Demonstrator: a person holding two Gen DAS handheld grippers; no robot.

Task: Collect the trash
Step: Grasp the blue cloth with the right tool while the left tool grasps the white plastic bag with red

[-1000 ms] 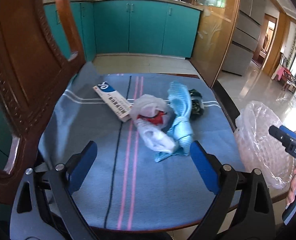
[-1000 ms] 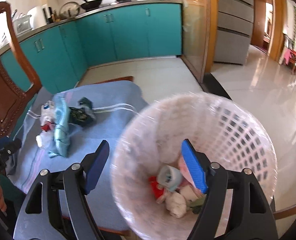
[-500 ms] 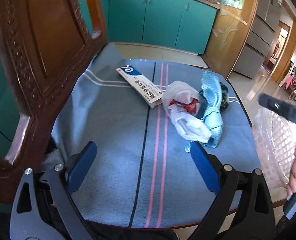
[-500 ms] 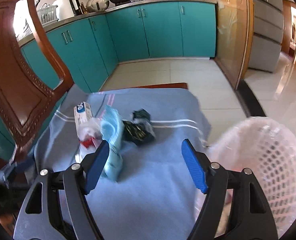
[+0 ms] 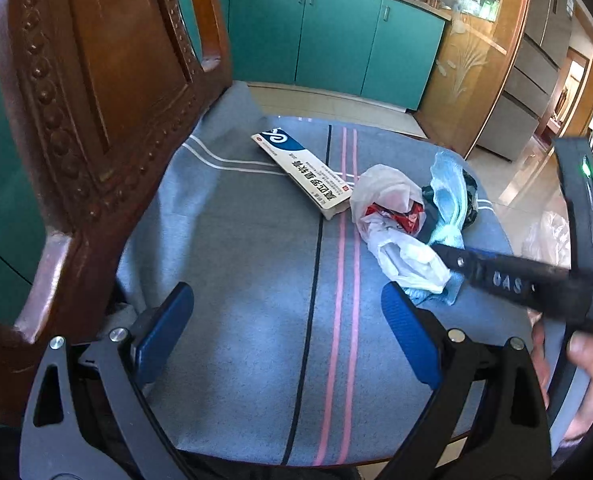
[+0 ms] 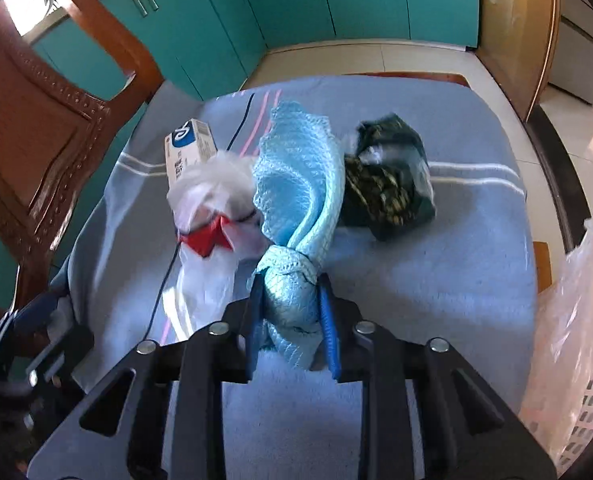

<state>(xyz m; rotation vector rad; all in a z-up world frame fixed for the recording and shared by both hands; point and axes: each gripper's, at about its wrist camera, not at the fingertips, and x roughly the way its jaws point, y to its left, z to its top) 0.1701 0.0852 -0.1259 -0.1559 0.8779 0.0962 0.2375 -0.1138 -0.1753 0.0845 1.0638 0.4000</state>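
Right wrist view: right gripper [image 6: 290,308] clamped on knotted blue cloth [image 6: 300,184] (mid-seat, on striped towel [image 5: 256,280]) | left gripper [image 5: 288,324] spread wide, holding nothing, over near seat | white bag [image 5: 392,224], box [image 5: 302,172] left of cloth | basket [image 6: 580,320] far right

box [image 6: 188,145] behind plastic bag [image 6: 212,216] | cloth [image 6: 300,200] right of it | dark wrapper [image 6: 388,184] rightmost

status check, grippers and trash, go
Right gripper shut on knotted blue cloth. Left gripper open, holding nothing. White plastic bag touches the cloth's left; dark wrapper to its right.
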